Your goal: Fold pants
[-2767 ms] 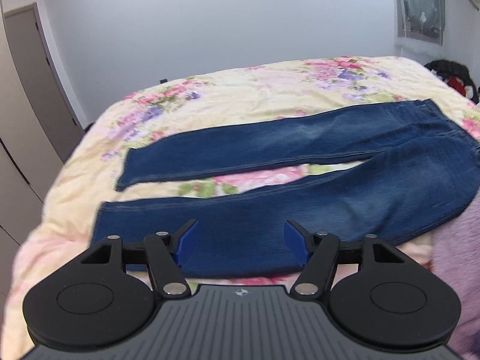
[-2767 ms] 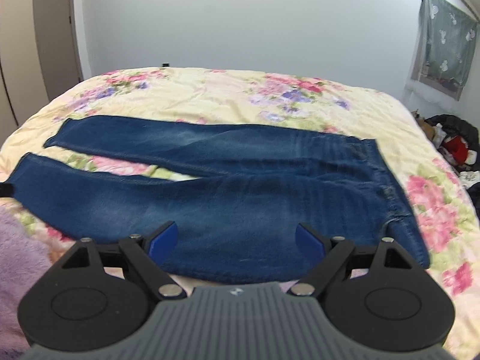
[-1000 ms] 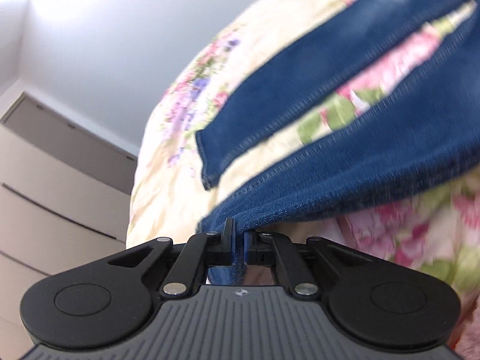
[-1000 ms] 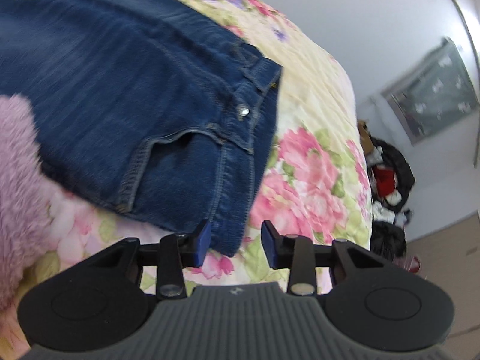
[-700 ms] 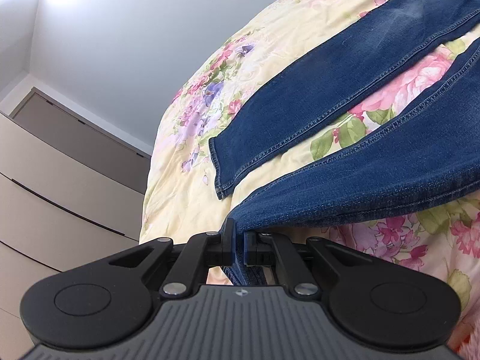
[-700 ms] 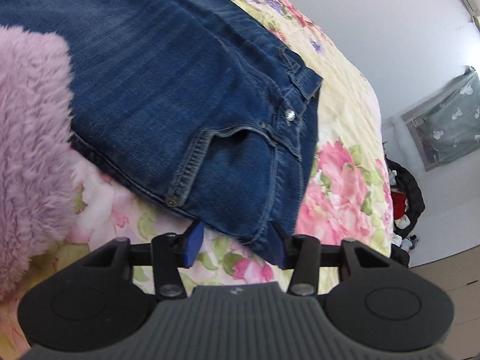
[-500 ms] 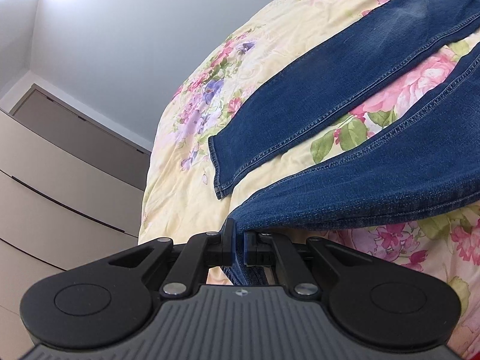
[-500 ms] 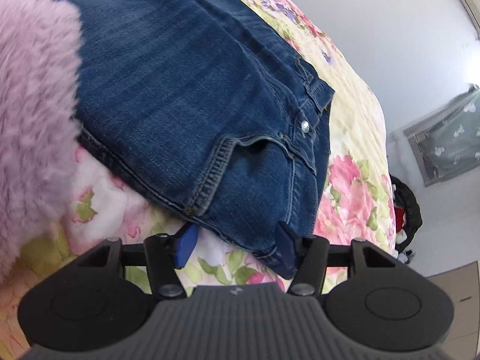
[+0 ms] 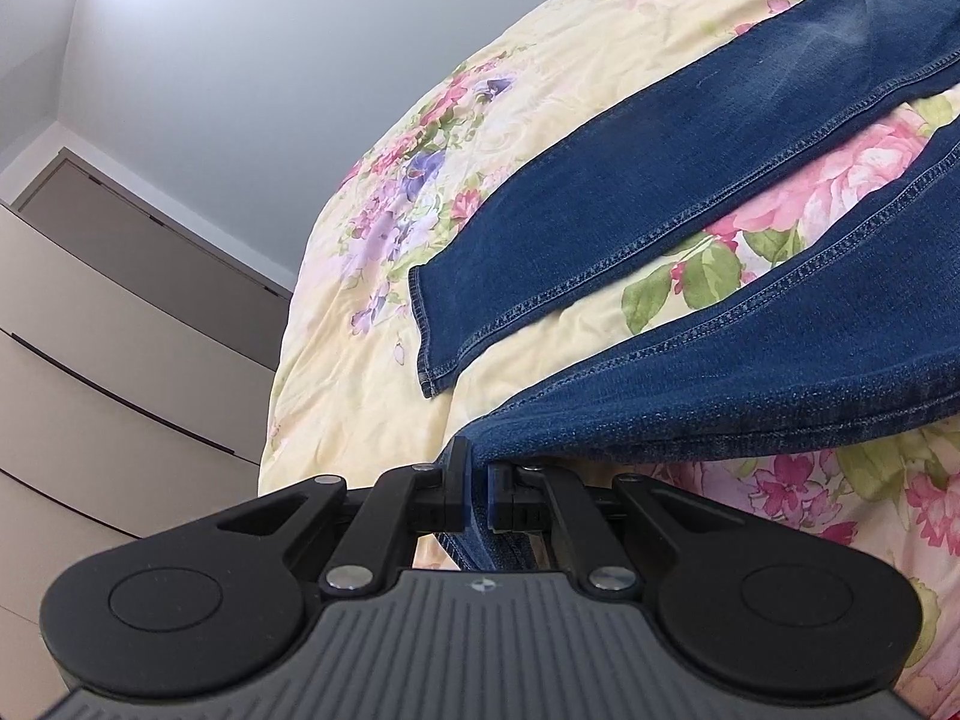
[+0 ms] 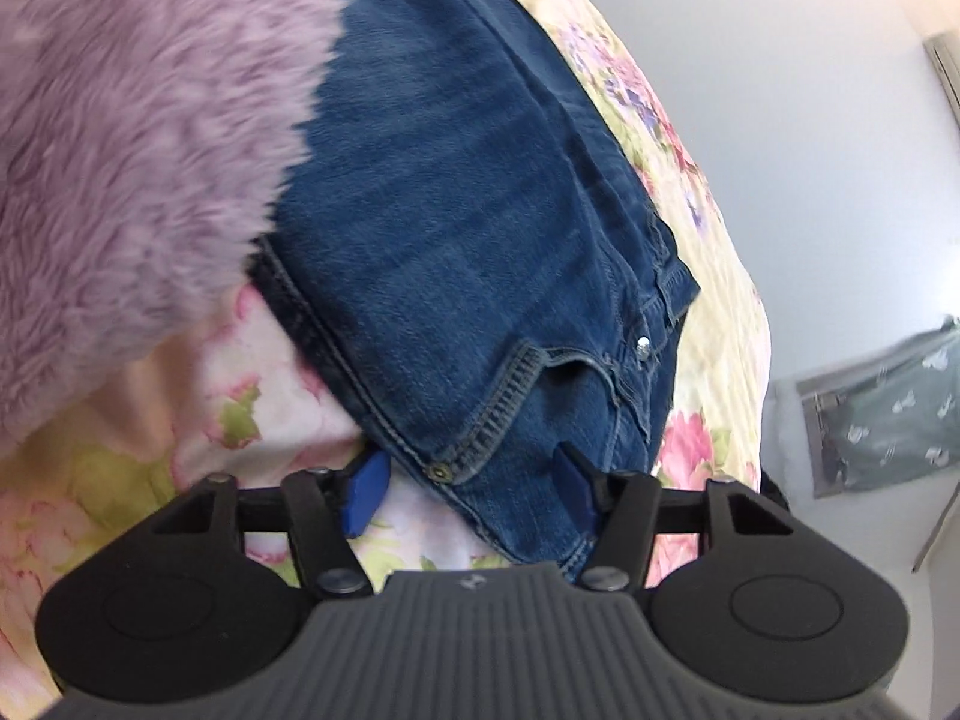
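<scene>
Blue jeans (image 9: 690, 180) lie spread on a floral bedspread (image 9: 372, 324). My left gripper (image 9: 477, 495) is shut on the hem corner of the near leg (image 9: 750, 384), which lifts slightly off the bed. The far leg lies flat behind it. In the right wrist view the waist end of the jeans (image 10: 456, 228) fills the middle, with a pocket and rivet showing. My right gripper (image 10: 471, 483) straddles the near waistband corner; its jaws are closing, denim lies between them, and the blue pads (image 10: 363, 489) stand apart from the cloth.
A fluffy lilac sleeve (image 10: 120, 138) covers the upper left of the right wrist view. Beige wardrobe doors (image 9: 108, 360) stand beyond the bed's left edge. A grey patterned curtain (image 10: 888, 414) hangs on the wall at right.
My right gripper has rolled and dropped closer to the waistband corner, its jaws wider around the denim than a second ago. My left gripper keeps its grip on the hem and has barely moved.
</scene>
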A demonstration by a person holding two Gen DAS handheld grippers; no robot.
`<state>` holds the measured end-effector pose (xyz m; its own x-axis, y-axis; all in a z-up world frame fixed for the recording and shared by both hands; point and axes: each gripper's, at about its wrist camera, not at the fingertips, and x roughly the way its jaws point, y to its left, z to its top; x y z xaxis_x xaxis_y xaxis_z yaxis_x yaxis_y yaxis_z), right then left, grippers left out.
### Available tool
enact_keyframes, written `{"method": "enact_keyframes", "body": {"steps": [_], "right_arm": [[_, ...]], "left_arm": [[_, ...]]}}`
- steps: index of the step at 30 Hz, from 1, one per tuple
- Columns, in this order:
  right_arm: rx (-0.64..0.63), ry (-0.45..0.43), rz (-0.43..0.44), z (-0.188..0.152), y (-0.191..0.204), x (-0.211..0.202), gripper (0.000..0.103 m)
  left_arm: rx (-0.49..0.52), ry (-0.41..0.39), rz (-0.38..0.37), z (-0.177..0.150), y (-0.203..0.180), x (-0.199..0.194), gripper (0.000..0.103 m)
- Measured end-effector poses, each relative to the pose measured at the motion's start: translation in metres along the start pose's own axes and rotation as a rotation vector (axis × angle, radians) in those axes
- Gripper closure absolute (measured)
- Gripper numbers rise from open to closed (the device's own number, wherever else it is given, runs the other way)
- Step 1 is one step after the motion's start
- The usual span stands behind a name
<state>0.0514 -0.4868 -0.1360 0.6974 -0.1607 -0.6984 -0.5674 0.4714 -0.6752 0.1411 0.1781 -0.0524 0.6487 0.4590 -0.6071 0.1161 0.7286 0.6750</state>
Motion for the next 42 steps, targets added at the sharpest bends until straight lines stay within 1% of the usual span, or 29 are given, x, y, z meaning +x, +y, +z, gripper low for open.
{"method": "enact_keyframes", "body": {"steps": [6, 10, 13, 14, 16, 17, 23, 27, 32, 34, 37, 39, 42], "right_arm": [[-0.141, -0.006, -0.072, -0.007, 0.023, 0.0, 0.072], [-0.222, -0.016, -0.115, -0.016, 0.037, 0.0, 0.074], [-0.245, -0.039, -0.164, -0.015, 0.044, 0.003, 0.076], [-0.232, -0.035, -0.17, -0.016, 0.043, 0.006, 0.076], [-0.21, -0.011, -0.172, -0.015, 0.043, 0.011, 0.079], [-0.206, -0.011, -0.177, -0.014, 0.042, 0.011, 0.085], [-0.108, -0.046, -0.212, -0.008, 0.026, -0.008, 0.09], [-0.032, -0.093, -0.267, -0.003, 0.001, -0.025, 0.093], [0.118, -0.127, -0.316, 0.015, -0.039, -0.034, 0.094], [0.193, -0.137, -0.317, 0.025, -0.059, -0.035, 0.094], [0.292, -0.148, -0.313, 0.044, -0.092, -0.03, 0.094], [0.329, -0.141, -0.308, 0.06, -0.114, -0.017, 0.094], [0.366, -0.113, -0.29, 0.087, -0.145, 0.01, 0.094]], "left_arm": [[-0.027, -0.008, -0.005, -0.001, 0.001, 0.0, 0.098], [-0.035, -0.007, -0.005, -0.003, -0.001, 0.001, 0.098], [-0.039, -0.002, -0.005, -0.003, -0.001, 0.001, 0.098], [-0.039, -0.001, -0.004, -0.003, -0.001, 0.001, 0.098], [-0.041, 0.002, -0.002, -0.004, -0.001, 0.0, 0.098], [-0.044, 0.003, -0.002, -0.004, -0.001, -0.001, 0.098], [-0.083, 0.006, 0.0, -0.005, 0.001, 0.001, 0.098], [-0.181, 0.006, -0.012, -0.005, 0.013, 0.002, 0.099], [-0.276, 0.011, -0.02, -0.003, 0.033, 0.004, 0.099], [-0.31, 0.016, -0.024, 0.004, 0.042, 0.008, 0.099], [-0.331, 0.028, -0.019, 0.022, 0.051, 0.018, 0.099], [-0.331, 0.035, -0.009, 0.039, 0.054, 0.028, 0.099], [-0.33, 0.057, -0.005, 0.07, 0.058, 0.053, 0.099]]}}
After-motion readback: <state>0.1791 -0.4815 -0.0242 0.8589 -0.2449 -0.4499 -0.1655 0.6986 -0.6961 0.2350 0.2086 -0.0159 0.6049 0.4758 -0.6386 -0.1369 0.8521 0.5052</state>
